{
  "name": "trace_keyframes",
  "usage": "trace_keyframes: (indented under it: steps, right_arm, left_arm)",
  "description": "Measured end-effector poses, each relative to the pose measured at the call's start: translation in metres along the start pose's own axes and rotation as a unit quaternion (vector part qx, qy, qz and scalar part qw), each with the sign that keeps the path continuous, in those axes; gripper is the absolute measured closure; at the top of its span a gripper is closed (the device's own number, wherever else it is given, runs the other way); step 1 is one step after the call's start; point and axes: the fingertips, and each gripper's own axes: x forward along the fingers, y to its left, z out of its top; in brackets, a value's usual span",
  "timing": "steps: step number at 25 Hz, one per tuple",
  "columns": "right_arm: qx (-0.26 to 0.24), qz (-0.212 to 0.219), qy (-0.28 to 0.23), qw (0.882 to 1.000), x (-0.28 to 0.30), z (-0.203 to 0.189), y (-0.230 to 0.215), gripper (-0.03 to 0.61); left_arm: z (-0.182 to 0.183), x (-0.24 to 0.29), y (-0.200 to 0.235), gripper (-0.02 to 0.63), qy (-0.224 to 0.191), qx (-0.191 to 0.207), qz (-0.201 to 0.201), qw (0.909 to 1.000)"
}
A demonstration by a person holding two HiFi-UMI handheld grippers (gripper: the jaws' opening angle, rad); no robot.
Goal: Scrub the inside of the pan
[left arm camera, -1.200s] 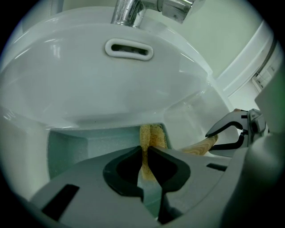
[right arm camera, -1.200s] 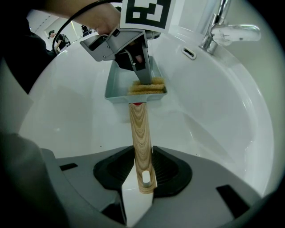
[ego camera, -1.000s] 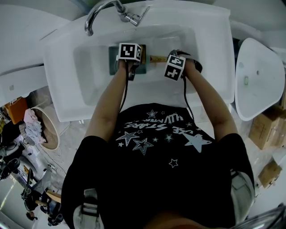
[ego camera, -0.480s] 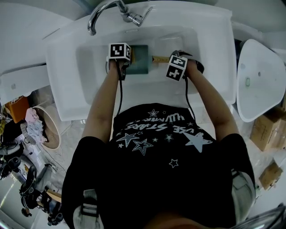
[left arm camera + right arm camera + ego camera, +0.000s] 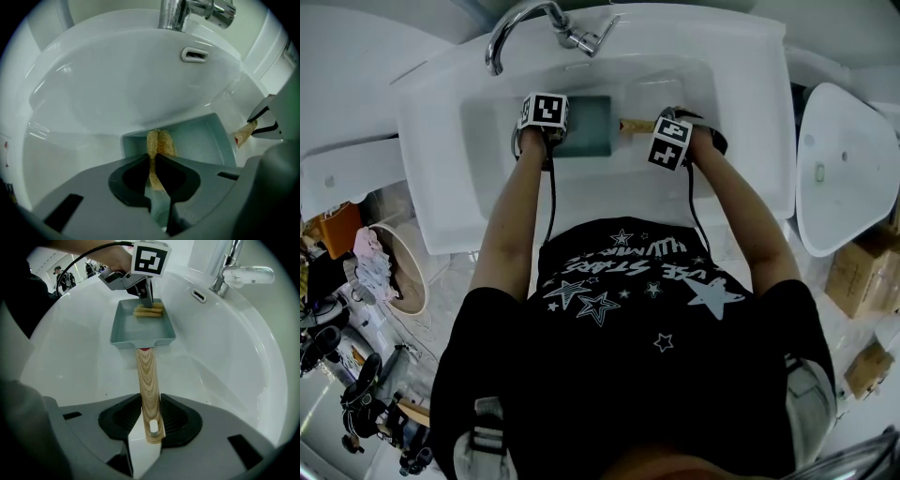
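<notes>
A square grey-green pan (image 5: 140, 324) (image 5: 586, 127) (image 5: 201, 140) lies in the white sink basin (image 5: 675, 197). Its wooden handle (image 5: 148, 385) (image 5: 635, 124) runs back between the jaws of my right gripper (image 5: 149, 420) (image 5: 670, 141), which is shut on it. My left gripper (image 5: 153, 173) (image 5: 542, 114) (image 5: 146, 294) is shut on a yellow scrubbing sponge (image 5: 158, 150) (image 5: 149, 311). The sponge presses on the pan's floor near its far left corner.
The chrome tap (image 5: 539, 23) (image 5: 229, 268) (image 5: 187, 11) stands at the basin's far rim, with an overflow slot (image 5: 194, 55) below it. A second white basin (image 5: 839, 164) lies to the right. Boxes (image 5: 862, 272) and clutter (image 5: 366, 262) sit on the floor.
My left gripper has slid leftward across the pan with the sponge, from over its middle to its left edge. The right gripper and handle have stayed in place.
</notes>
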Motion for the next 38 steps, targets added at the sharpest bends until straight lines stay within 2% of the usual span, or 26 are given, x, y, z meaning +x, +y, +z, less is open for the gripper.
trace_keyframes:
  steps: [2,4,14,20,24,32,36,38]
  right_arm:
    - [0.0,0.0,0.0,1.0,0.0,0.0,0.0,0.456]
    - [0.001,0.0,0.0,1.0,0.0,0.0,0.0,0.456]
    - [0.016,-0.007,-0.005,1.0,-0.001,-0.001,-0.001,0.448]
    - [0.025,-0.026,-0.012,0.999,-0.005,-0.002,-0.005,0.391]
    - [0.031,-0.039,-0.023,0.998,-0.014,-0.002,-0.005,0.382]
    - [0.04,-0.074,-0.066,0.994,-0.04,0.002,-0.008,0.381]
    - [0.059,-0.078,-0.116,0.988,-0.062,0.01,-0.009,0.388]
    - [0.058,-0.084,-0.135,0.986,-0.072,0.011,-0.012,0.414]
  left_arm:
    - [0.0,-0.003,0.002,0.567,0.002,0.019,0.015,0.9997]
    - [0.0,-0.003,0.003,0.566,0.001,0.021,0.02,0.9996]
    - [-0.005,-0.006,0.009,0.567,-0.019,-0.025,0.007,0.9995]
    - [-0.015,-0.016,0.013,0.566,-0.03,-0.049,0.0,0.9984]
    - [-0.019,-0.031,0.01,0.568,-0.051,-0.067,-0.01,0.9964]
    - [-0.029,-0.071,-0.008,0.566,-0.103,-0.113,-0.042,0.9874]
    - [-0.033,-0.089,-0.022,0.566,-0.135,-0.135,-0.058,0.98]
    - [-0.031,-0.098,-0.028,0.566,-0.151,-0.144,-0.057,0.9763]
